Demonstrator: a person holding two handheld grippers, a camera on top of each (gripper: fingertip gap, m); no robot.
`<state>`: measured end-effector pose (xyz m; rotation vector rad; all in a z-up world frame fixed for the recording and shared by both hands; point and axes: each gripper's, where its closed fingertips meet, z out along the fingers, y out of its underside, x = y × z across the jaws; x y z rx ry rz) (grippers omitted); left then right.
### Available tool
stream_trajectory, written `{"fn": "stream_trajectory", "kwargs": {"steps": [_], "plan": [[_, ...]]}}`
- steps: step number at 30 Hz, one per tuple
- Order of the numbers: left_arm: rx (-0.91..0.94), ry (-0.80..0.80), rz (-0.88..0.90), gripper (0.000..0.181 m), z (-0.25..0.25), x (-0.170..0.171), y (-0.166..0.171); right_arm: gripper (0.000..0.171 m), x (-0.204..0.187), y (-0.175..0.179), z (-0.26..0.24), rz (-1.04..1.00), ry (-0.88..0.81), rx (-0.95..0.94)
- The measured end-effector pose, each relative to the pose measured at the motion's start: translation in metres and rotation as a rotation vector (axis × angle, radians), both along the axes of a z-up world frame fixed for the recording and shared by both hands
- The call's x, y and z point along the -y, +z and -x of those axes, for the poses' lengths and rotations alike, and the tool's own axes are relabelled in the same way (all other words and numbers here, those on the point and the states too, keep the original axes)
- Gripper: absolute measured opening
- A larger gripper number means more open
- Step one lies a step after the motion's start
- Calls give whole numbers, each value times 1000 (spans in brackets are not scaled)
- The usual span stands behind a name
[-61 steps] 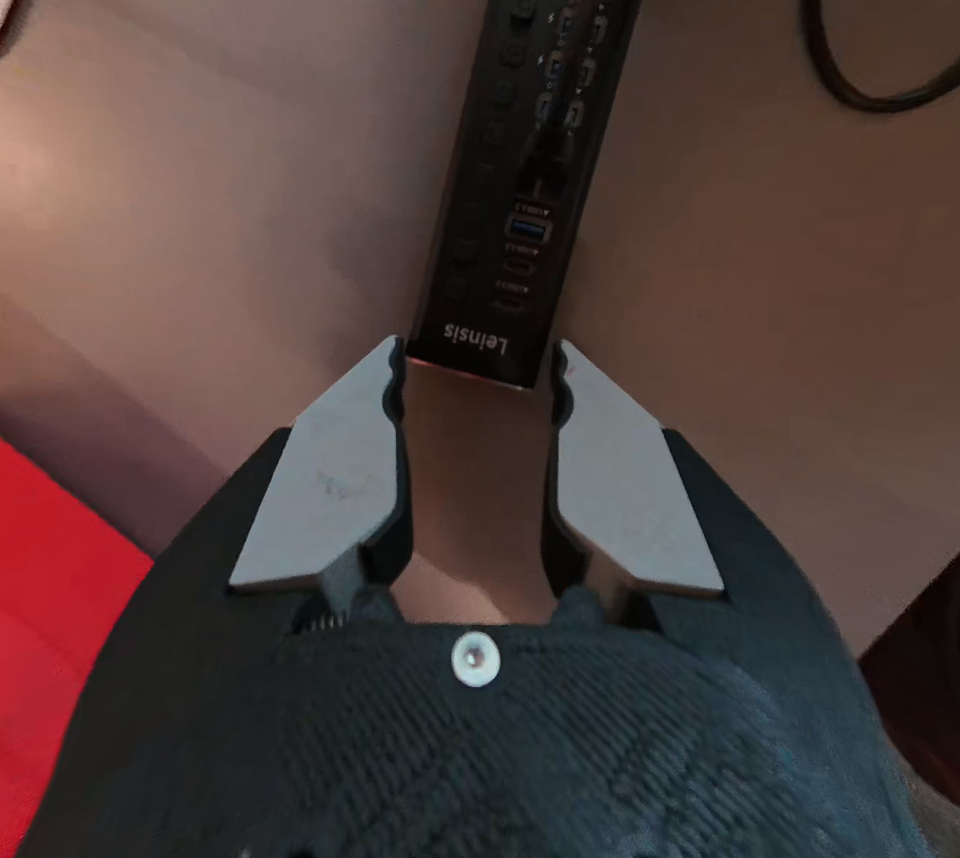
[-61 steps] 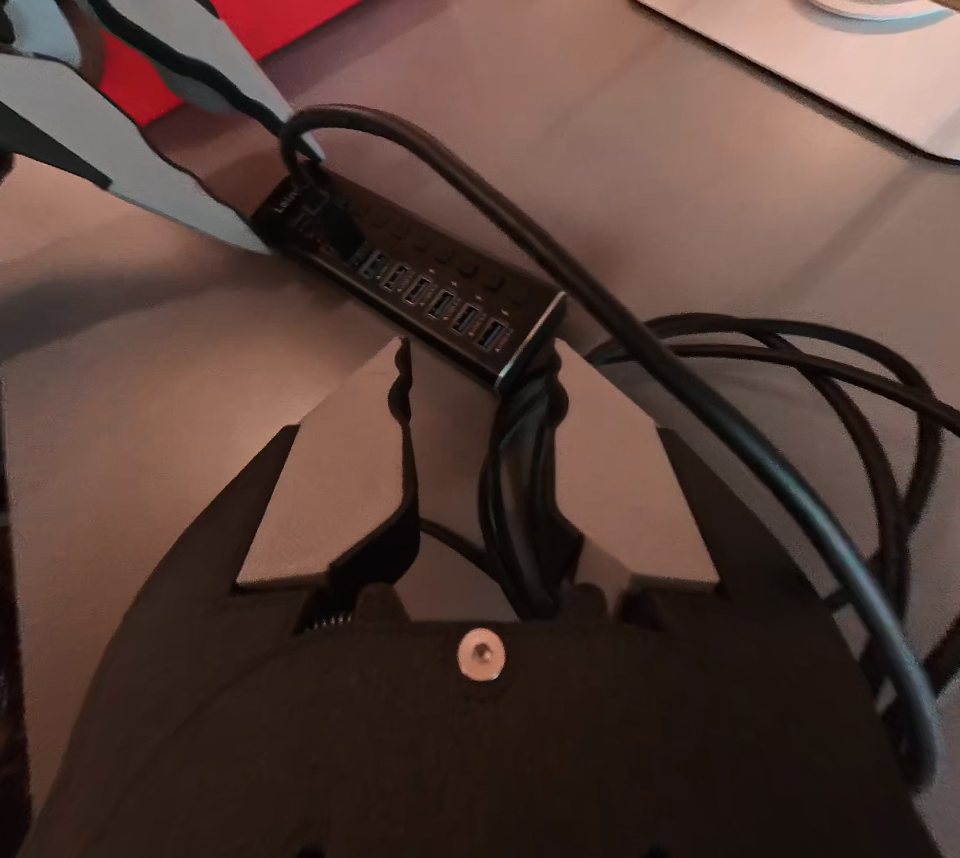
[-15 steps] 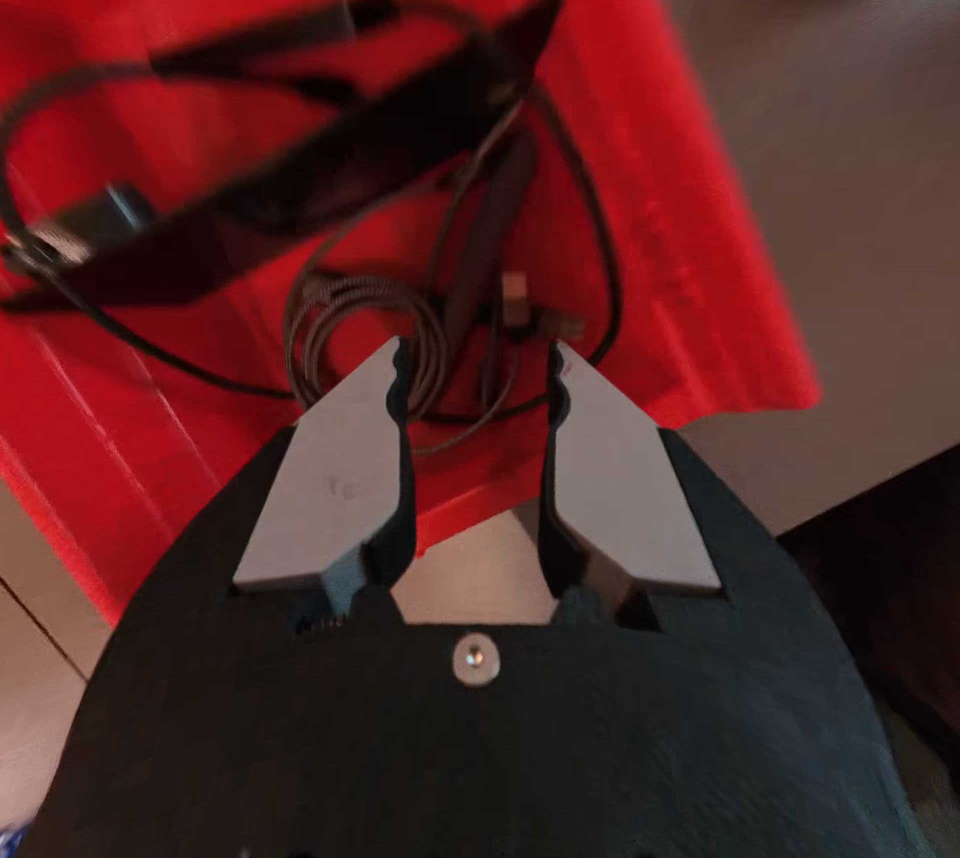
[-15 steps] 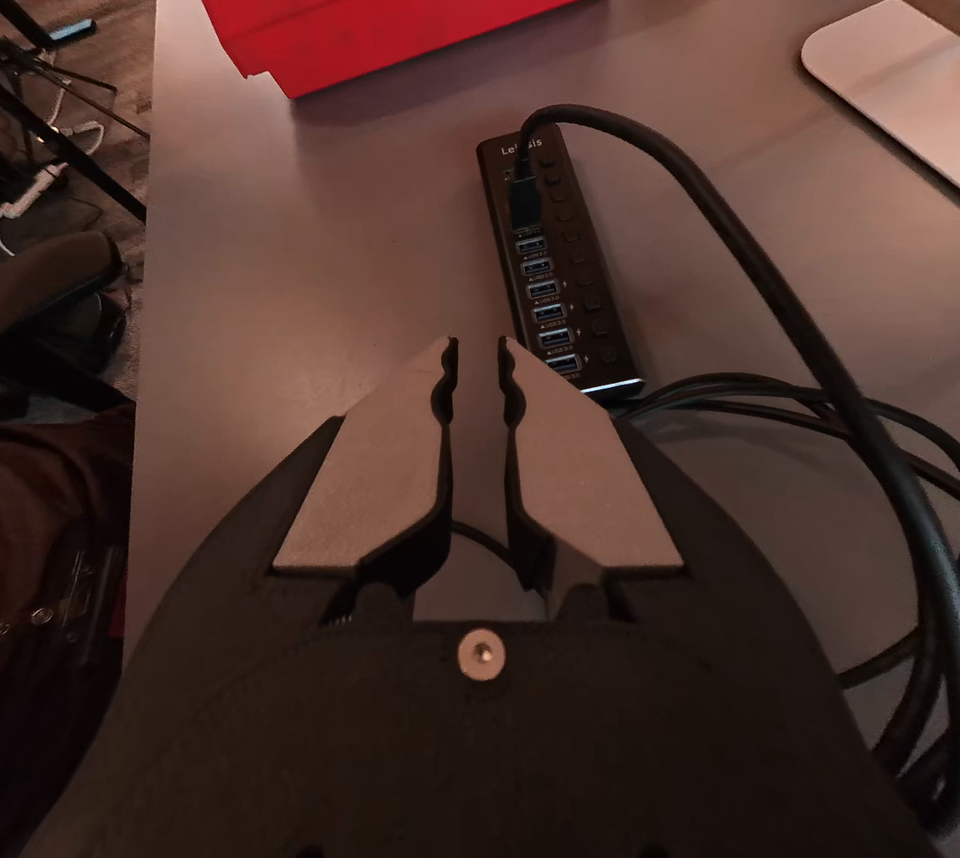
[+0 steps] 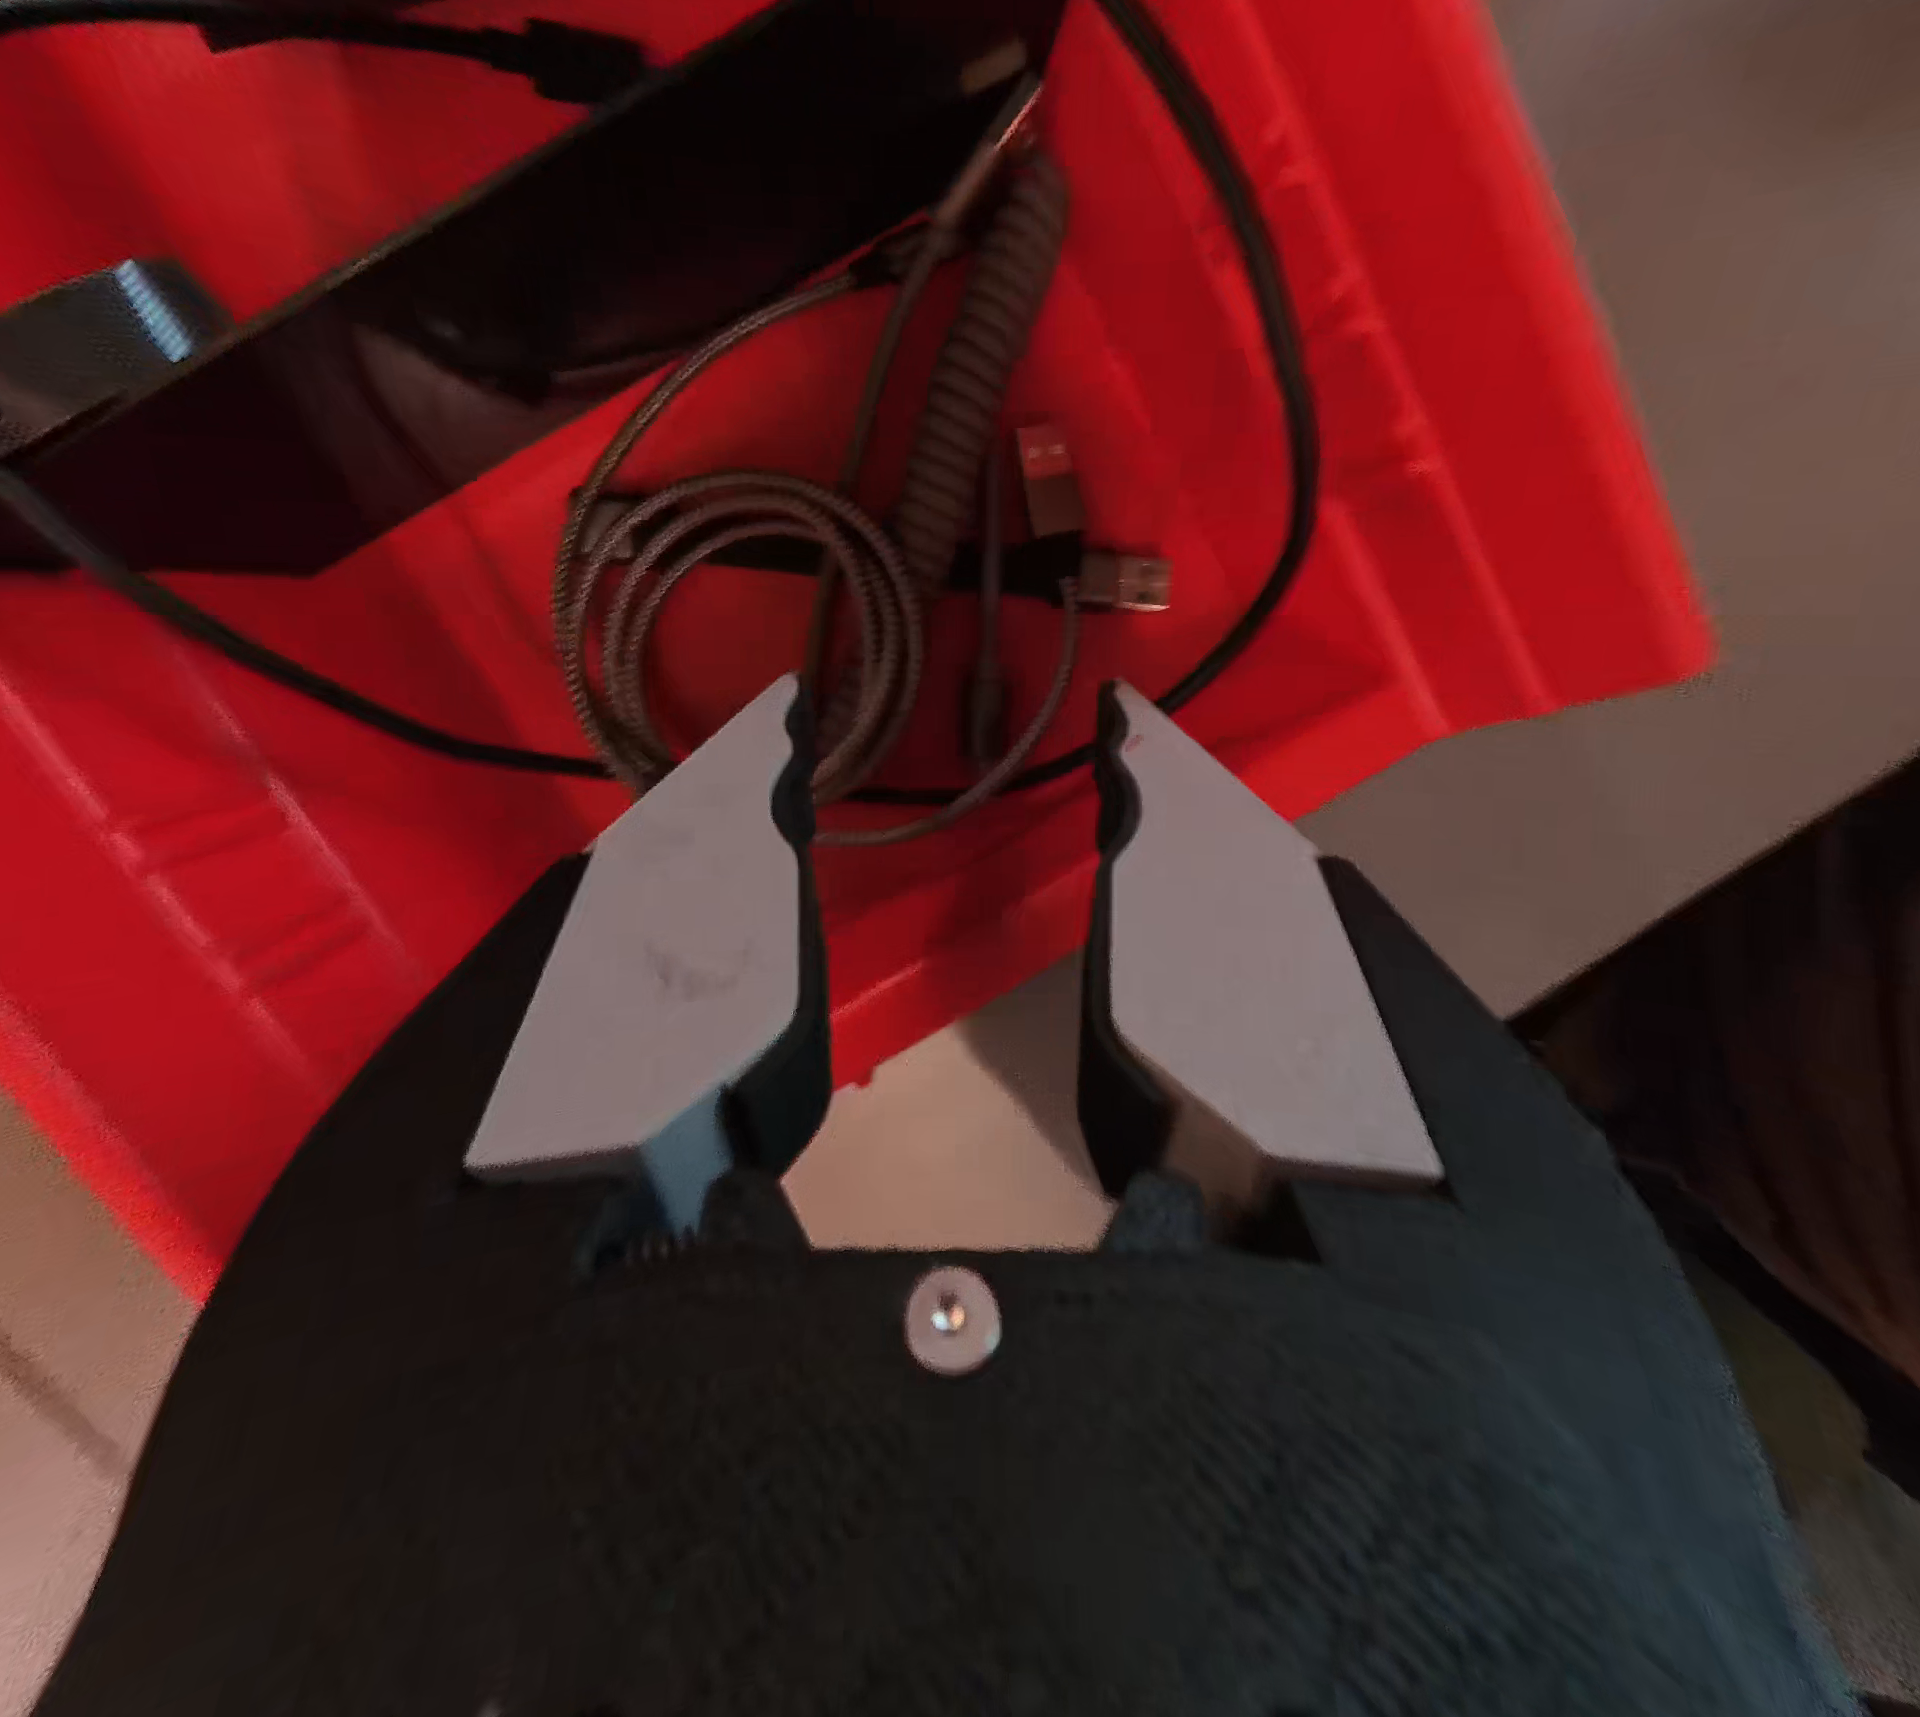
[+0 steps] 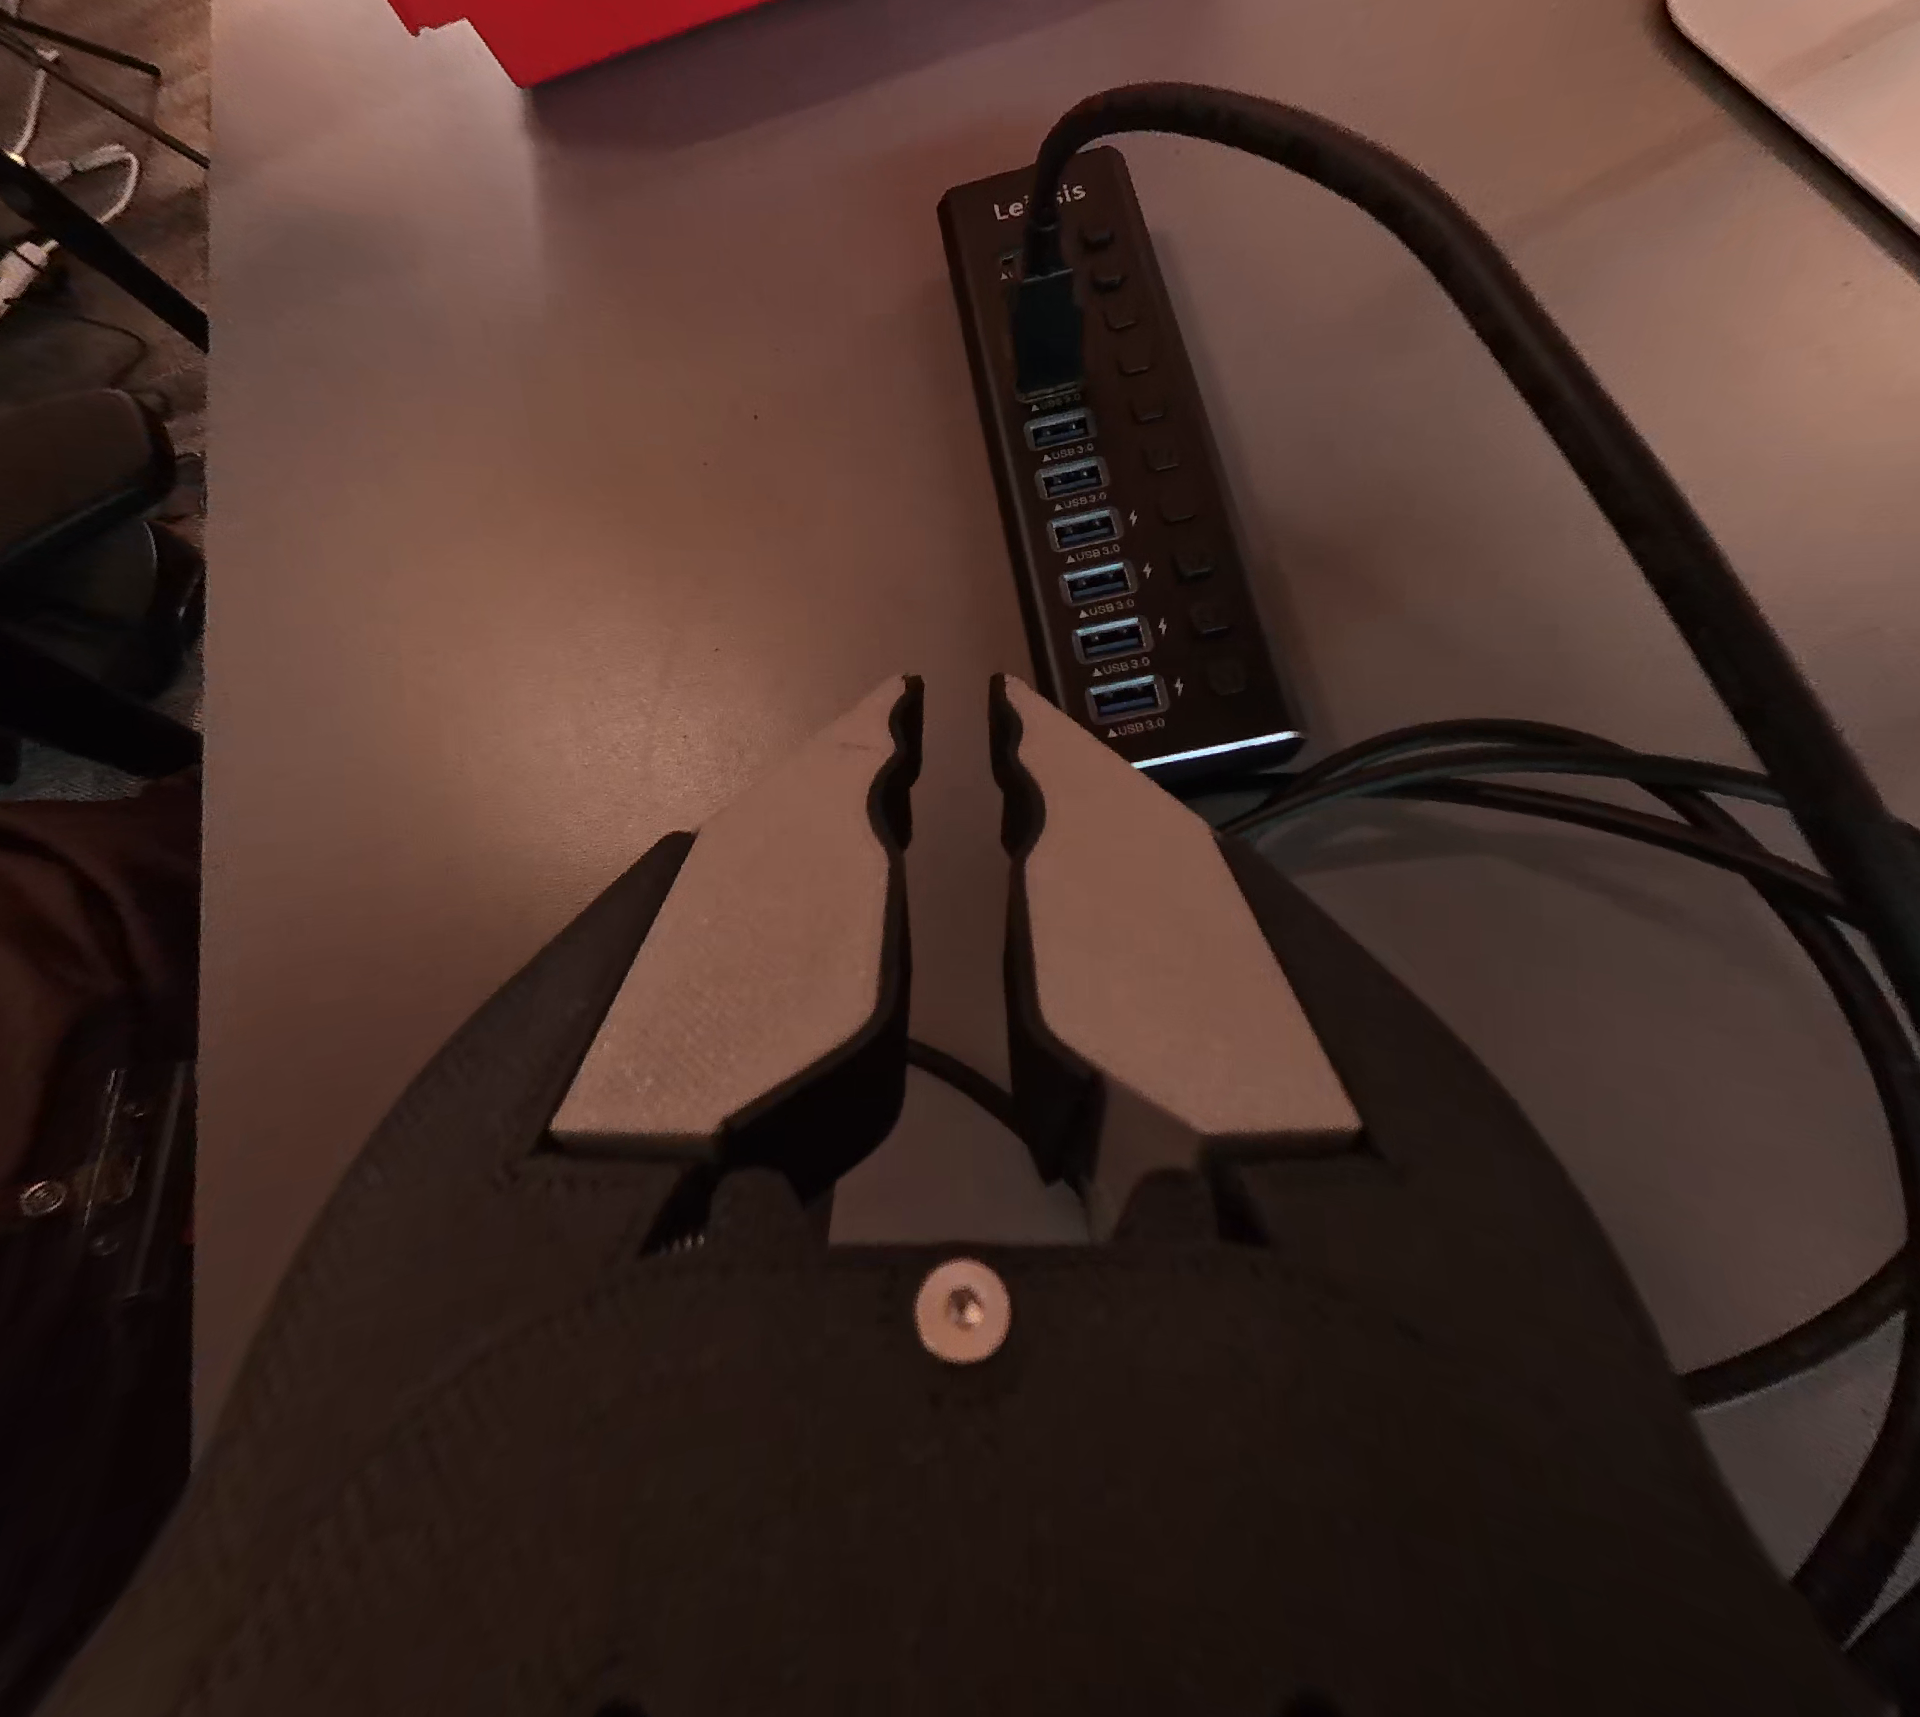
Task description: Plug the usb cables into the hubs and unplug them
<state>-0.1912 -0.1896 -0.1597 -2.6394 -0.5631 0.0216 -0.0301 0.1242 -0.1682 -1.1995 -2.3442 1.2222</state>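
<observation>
The red plastic bin (image 5: 1351,233) holds a tangle of cables, and the left claw (image 5: 951,711) hovers over it, spread wide and empty. The long black hub (image 6: 1122,462) lies on the smooth grey desk (image 6: 623,441) at one o'clock of the right claw (image 6: 954,701), which is nearly closed on nothing; a thick rubbery cable (image 6: 1455,233) is plugged near its far end. To fetch the next plug cleanly, I would pinch the small metal plug (image 5: 1127,578) at one o'clock of the left claw by its hard shell, not the braided coil (image 5: 727,628).

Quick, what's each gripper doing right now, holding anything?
Left gripper: open, empty, above the cables in the red bin.
Right gripper: nearly closed, a narrow gap, holding nothing, beside the hub.
</observation>
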Motion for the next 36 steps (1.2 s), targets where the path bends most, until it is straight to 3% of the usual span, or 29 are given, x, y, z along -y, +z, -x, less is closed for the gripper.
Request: {"fn": "stream_trajectory", "kwargs": {"steps": [3, 8, 9, 10, 12, 17, 27, 33, 36], "plan": [[64, -93, -155, 55, -23, -25, 15, 8, 0, 1, 0, -1, 1, -2], [86, -121, -62, 46, -28, -34, -15, 7, 0, 0, 0, -7, 1, -6], [104, -133, -42, 38, -31, -35, -21, 7, 0, 0, 0, -8, -1, -6], [110, -146, -17, 11, -33, -35, -25, 7, -1, -1, 0, -8, -3, -5], [59, -138, 5, 3, -24, -37, -23, 6, -2, 0, 0, -4, -6, -5], [-66, -38, -236, 1, 3, -52, 49, 6, -2, 4, 0, 4, -7, -15], [-333, 141, -511, 1, 44, -37, 180, 5, 0, 1, 0, -15, -1, -12], [-631, 135, -789, 1, 23, -48, 295, 5, -1, 0, 1, -29, -5, -15], [-660, 123, -909, 1, 3, -52, 336, 5, -1, 1, 1, -22, -6, -16]]}}
